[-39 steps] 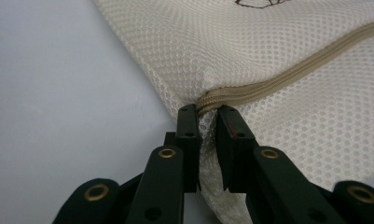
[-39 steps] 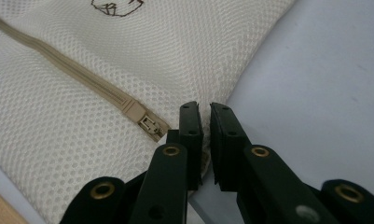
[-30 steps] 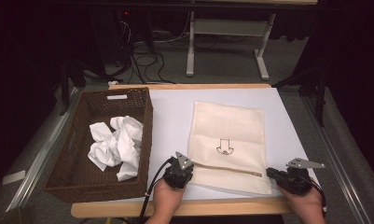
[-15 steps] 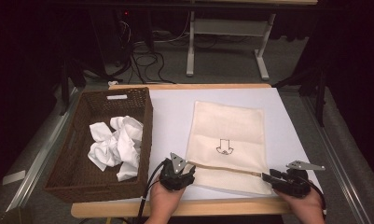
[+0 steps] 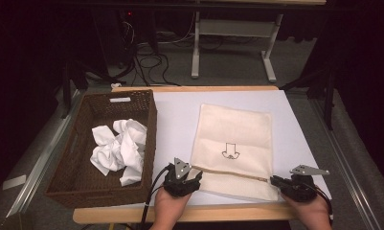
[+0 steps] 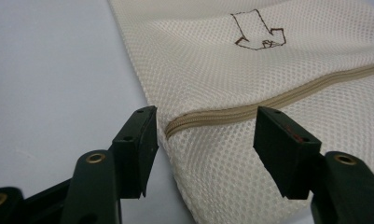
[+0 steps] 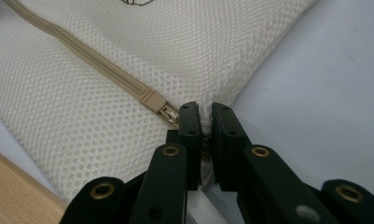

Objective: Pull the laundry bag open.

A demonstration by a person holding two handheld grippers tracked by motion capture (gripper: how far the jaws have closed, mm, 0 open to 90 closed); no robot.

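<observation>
**Mesh bag on bench: right tongs pinched at zipper end, left tongs released**

A brown wicker basket [image 5: 74, 158] stood at the left of the bench [image 5: 180, 115], holding crumpled white cloths [image 5: 118, 151]. Just right of it, the left tongs [image 5: 182, 179] sat at the near left corner of the cream mesh bag [image 5: 235, 139]. In the left gripper view the left tongs [image 6: 203, 135] were released, having just been opening; the jaws stood apart on either side of the closed end of the tan zipper [image 6: 231, 114], pads not pressing on the mesh. The bag lay flat on the white sheet at mid-bench, a small brown outline mark [image 5: 230, 151] on its upper face. At the bag's near right corner, the right tongs [image 7: 205, 126] had just been closing and were clenched on the mesh bag's edge beside the zipper slider [image 7: 159, 105].
</observation>
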